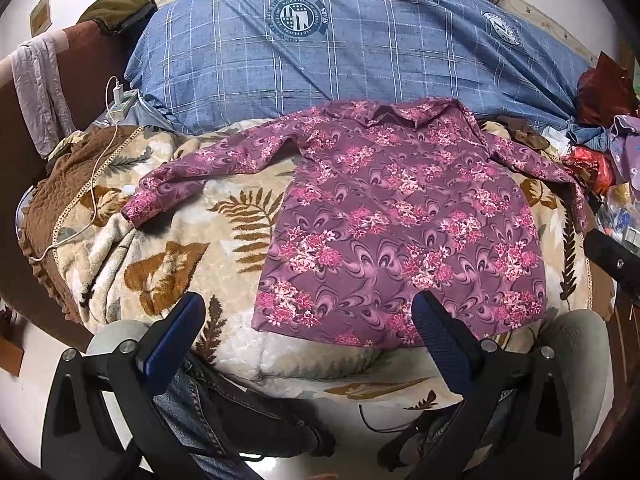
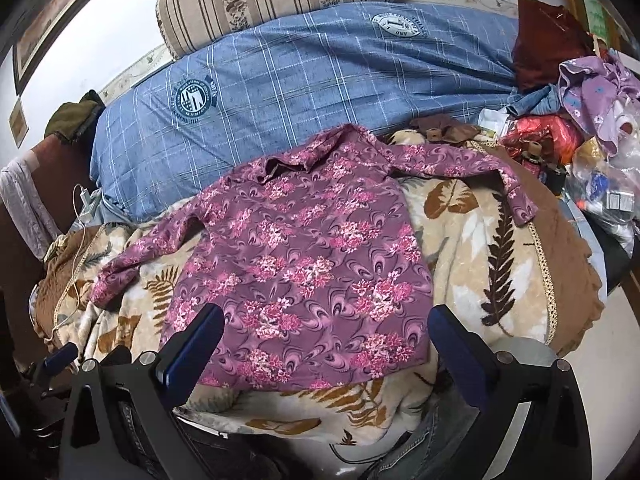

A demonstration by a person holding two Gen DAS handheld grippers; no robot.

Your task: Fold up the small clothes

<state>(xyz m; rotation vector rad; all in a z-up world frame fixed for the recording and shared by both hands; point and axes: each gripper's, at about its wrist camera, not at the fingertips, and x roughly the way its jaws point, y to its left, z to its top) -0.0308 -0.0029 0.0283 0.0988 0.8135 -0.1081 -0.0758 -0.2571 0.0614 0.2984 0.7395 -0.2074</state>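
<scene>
1. We are holding both sets of jaws spread wide and empty: the left gripper (image 1: 306, 318) and the right gripper (image 2: 324, 330) are hanging above the near edge of the bed, pinching nothing.

2. The floral shirt (image 1: 400, 220) is lying flat, spread on the leaf-print blanket (image 1: 172, 248), directly ahead of both pairs of jaws. Its hem is sitting nearest the fingertips and its collar is pointing away, toward the blue plaid duvet (image 1: 340, 52).

3. So we are reading the shirt's long axis as running straight out from the jaws, with the sleeves stretching across that line to either side.

4. From the left gripper, the hem corner is sitting between the fingers, a little toward the right-hand one. From the right gripper, the hem is filling the whole gap between the fingers, its corner just inside the right-hand one.

5. We are judging each arm nearer its own sleeve; the coming move looks like a sleeve or side fold inward.

6. The left wrist view is showing the whole left sleeve (image 1: 192, 176) down to its cuff, while cutting off the far one at the frame edge.

7. The right wrist view is showing the right sleeve (image 2: 480, 168) bending back toward the jaws at its cuff, which the other view hides.
</scene>
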